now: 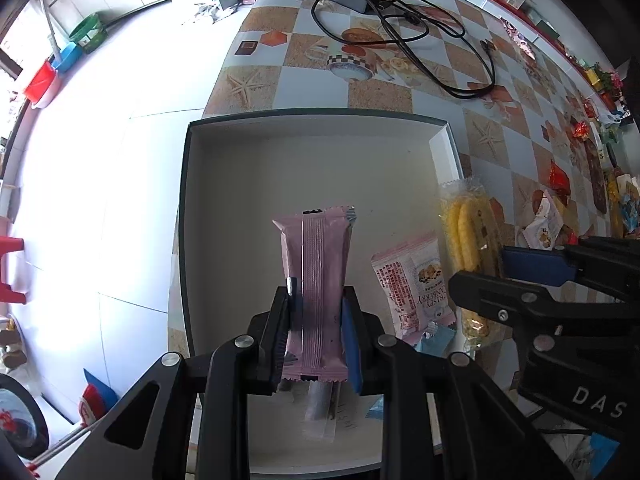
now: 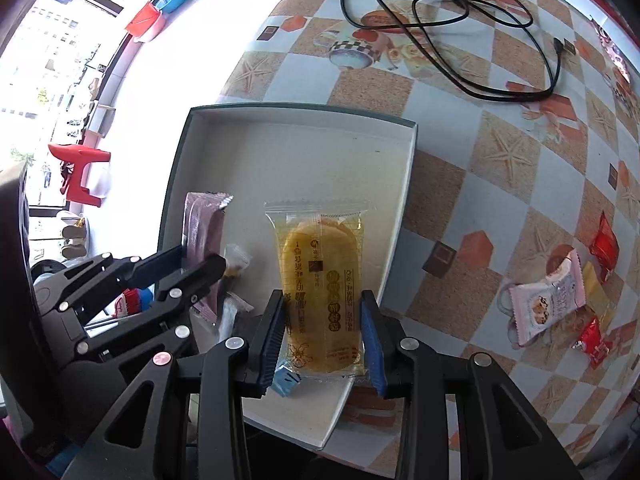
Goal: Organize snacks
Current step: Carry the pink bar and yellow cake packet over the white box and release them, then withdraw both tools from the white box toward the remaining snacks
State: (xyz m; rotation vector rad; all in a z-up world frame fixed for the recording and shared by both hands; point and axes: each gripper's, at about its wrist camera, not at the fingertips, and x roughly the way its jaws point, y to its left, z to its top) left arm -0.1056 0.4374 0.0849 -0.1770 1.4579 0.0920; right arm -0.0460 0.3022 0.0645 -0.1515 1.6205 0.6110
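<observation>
Left claw (image 1: 316, 320) clamped on pink foil-wrapped bar (image 1: 316, 280), right claw (image 2: 324, 320) clamped on clear packet of yellow biscuits (image 2: 320, 280); both hang over shallow white cardboard box (image 2: 248, 136). Few snacks inside; red and pink packets (image 2: 560, 292) left loose on worktop (image 2: 500, 168).

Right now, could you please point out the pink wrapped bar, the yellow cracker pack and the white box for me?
pink wrapped bar (image 1: 316, 280): left wrist view, middle of the wrapper.
yellow cracker pack (image 2: 320, 280): right wrist view, centre of the printed front.
white box (image 1: 320, 160): left wrist view, bare inner floor.
</observation>
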